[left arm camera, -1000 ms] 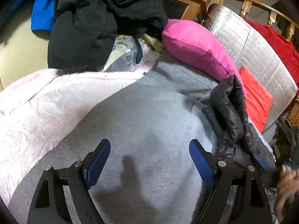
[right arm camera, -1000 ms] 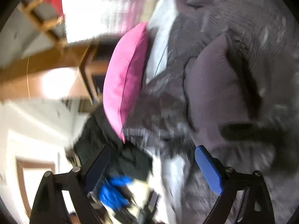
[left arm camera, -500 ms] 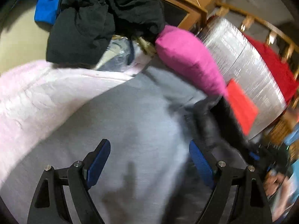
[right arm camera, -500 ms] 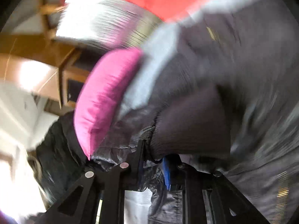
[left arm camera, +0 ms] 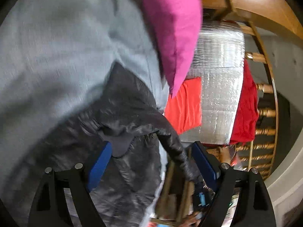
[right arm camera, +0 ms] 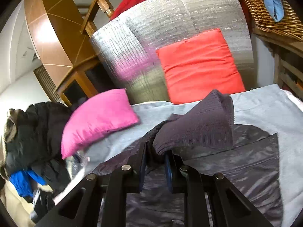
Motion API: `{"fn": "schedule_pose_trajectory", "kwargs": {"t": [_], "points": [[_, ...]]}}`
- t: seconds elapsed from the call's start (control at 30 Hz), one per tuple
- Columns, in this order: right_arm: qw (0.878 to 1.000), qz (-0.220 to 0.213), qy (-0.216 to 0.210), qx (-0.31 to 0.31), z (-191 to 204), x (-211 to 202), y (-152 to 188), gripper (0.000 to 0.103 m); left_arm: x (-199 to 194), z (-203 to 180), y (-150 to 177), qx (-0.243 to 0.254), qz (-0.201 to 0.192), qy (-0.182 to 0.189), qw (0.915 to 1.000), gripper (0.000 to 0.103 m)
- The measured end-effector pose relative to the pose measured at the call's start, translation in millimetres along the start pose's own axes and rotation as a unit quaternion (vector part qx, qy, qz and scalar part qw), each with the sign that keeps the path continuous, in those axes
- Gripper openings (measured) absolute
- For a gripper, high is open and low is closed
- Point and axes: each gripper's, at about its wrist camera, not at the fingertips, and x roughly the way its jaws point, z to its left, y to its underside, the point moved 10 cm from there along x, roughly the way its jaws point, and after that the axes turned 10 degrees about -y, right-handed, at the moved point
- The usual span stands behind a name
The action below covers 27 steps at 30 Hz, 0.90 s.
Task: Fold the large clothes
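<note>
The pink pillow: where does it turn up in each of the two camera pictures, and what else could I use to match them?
Left wrist view: the pink pillow is at top centre, hanging down over the grey sheet.
Right wrist view: the pink pillow lies left of centre on the grey sheet.
Shared landmark: the orange cushion against the silver foil board.

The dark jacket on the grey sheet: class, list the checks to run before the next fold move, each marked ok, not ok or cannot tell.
1. Right gripper clamped on the dark jacket's ribbed cuff: ok.
2. Left gripper holding the jacket: not ok, jaws open, fabric only between them.
3. Jacket lying flat: not ok, bunched.
4. Pink cushion clear of the jacket: ok.
5. Grey sheet smooth under the jacket: cannot tell.
</note>
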Motion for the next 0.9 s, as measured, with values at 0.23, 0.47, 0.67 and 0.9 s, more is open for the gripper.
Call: {"fn": "schedule_pose_trajectory", "kwargs": {"t": [0.23,0.47,0.67,0.9], "points": [[1.0,0.002,-0.009,-0.023,2.7,4.8,-13.8,0.019,39.4,4.5,6.7,-0.019,0.02,-0.036,0.999,0.087],[0.997,0.002,-0.018,-0.077,24.6,-4.9,-25.1,0.019,59.1,1.6,-4.3,0.004,0.027,-0.049,0.9984,0.03],[0.994,-0.022,-0.017,-0.107,23.1,-30.5,-41.8,0.018,43.9,-22.9,17.8,0.096,0.005,-0.038,0.9946,0.018],[0.996,0.02,0.052,-0.071,-68.9,-19.1,13.4,0.018,87.3,29.9,49.5,0.129,0.046,-0.147,0.9796,0.018]]}}
